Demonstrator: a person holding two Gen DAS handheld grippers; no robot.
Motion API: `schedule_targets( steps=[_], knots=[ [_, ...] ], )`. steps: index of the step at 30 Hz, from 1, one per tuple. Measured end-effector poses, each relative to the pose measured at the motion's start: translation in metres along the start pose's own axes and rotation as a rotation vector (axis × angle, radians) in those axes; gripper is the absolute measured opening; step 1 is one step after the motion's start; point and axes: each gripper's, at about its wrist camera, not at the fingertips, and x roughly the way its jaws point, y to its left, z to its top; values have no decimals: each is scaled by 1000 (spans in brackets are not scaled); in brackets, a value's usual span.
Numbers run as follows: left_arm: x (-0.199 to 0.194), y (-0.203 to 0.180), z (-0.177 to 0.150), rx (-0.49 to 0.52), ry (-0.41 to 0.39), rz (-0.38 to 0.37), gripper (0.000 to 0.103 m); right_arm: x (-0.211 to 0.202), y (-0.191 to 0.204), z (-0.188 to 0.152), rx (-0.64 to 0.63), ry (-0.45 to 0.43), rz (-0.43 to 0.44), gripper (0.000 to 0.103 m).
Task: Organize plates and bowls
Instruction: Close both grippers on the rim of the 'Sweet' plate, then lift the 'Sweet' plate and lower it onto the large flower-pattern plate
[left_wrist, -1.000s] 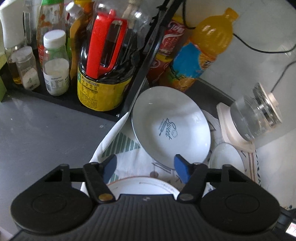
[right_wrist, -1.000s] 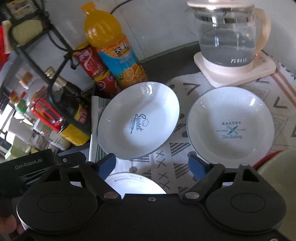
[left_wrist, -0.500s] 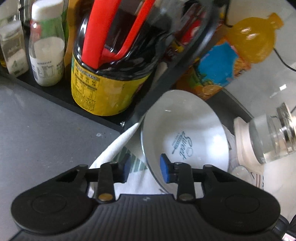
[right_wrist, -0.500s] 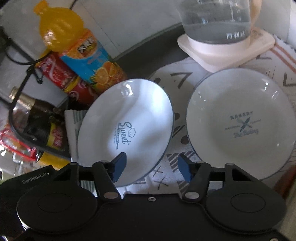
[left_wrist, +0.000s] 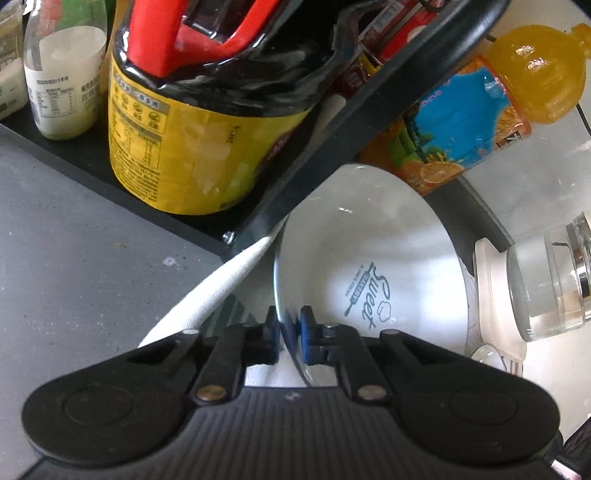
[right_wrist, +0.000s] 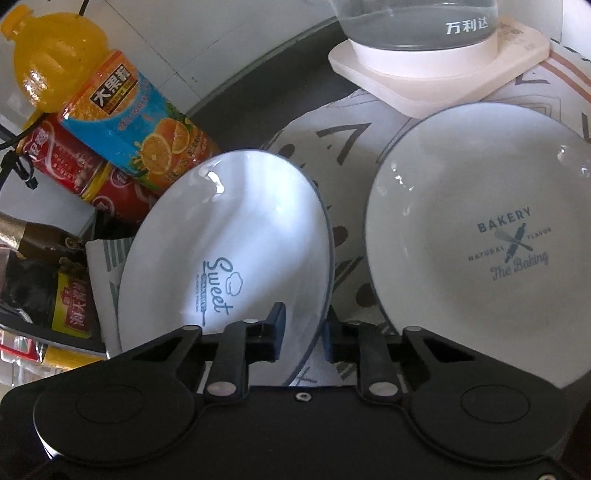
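Over the last second you brought both grippers down onto the same dish, and both sets of fingers have just been closing around its rim. That turns an approach into a two-handed grasp, so the first plate looks ready to lift and sort.

Your left gripper (left_wrist: 287, 334) has its blue fingers (left_wrist: 306, 332) drawn almost together, with the near edge of the "Sweet" plate (left_wrist: 369, 258) pinched between them. One finger sits on the plate's outer side, the other on its inner face. They look clamped on the rim, with no gap I can see.

The plate rests on the patterned cloth (right_wrist: 343, 147) on the table (left_wrist: 74, 240), tilted up beside the black shelf rack (left_wrist: 332, 147) holding the yellow-labelled jug (left_wrist: 192, 140). The orange juice bottle (right_wrist: 110, 103) lies just behind it.

Your right gripper (right_wrist: 301, 332) straddles the plate's other near edge. Its fingers (right_wrist: 277, 325) stand slightly wider apart than the left pair, one over the white inner face, the other outside the rim. They appear to press on it, though the contact is partly hidden.

The "Bakery" plate (right_wrist: 480, 240) lies untouched just to the right, in front of the kettle base (right_wrist: 424, 77).
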Motion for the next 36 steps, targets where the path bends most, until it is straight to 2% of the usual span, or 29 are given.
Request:
schedule_targets(
  steps=[6, 13, 26, 36],
  knots=[
    [-13, -3, -2, 32, -23, -31, 7, -13, -2, -3, -17, -40, 39, 11],
    [-35, -5, -8, 75, -29, -55, 8, -36, -4, -15, -23, -77, 51, 11],
    [-94, 5, -40, 161, -30, -88, 9, -89, -8, -55, -29, -135, 57, 11],
    [-125, 16, -66, 219, -28, -102, 9, -121, -14, -98, -45, -154, 57, 12]
  ],
)
